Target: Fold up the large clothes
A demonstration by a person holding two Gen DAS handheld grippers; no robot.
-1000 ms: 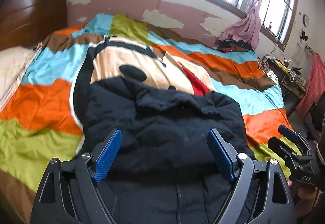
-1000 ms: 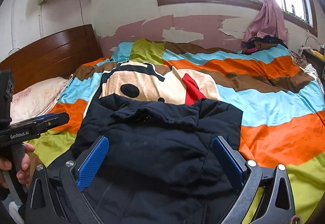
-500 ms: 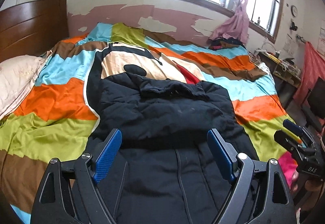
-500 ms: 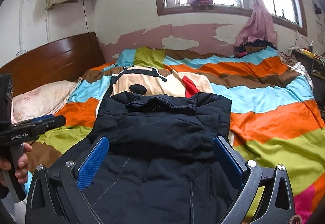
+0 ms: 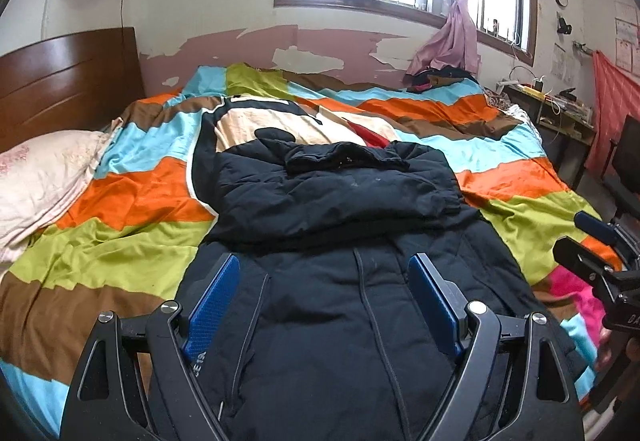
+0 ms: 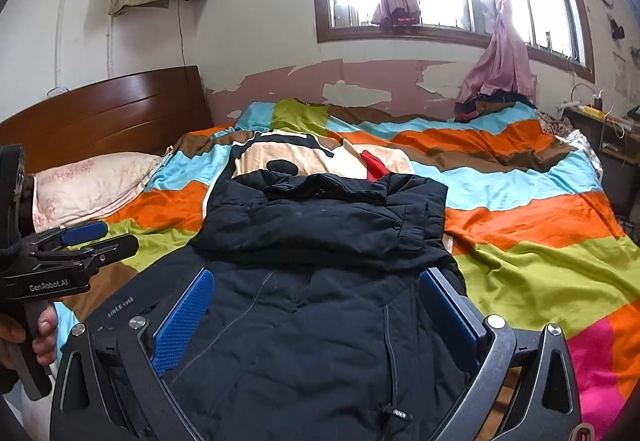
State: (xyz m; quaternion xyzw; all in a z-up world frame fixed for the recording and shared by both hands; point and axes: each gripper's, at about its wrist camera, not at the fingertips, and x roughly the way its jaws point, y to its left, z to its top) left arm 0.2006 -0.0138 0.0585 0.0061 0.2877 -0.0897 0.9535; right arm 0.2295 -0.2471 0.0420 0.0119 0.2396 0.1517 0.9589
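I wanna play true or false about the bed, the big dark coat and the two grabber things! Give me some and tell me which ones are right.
1. The dark coat lies on the striped blanket. True.
2. The left gripper is squeezing the coat. False: its blue fingers stand wide apart with nothing pinched between them.
3. A pale pillow sits by the wooden headboard. True.
4. The right gripper is shut tight. False: its jaws are open, hanging above the coat.
5. The coat's sleeves stick out to the sides. False: its top part is already folded over into a thick bundle.
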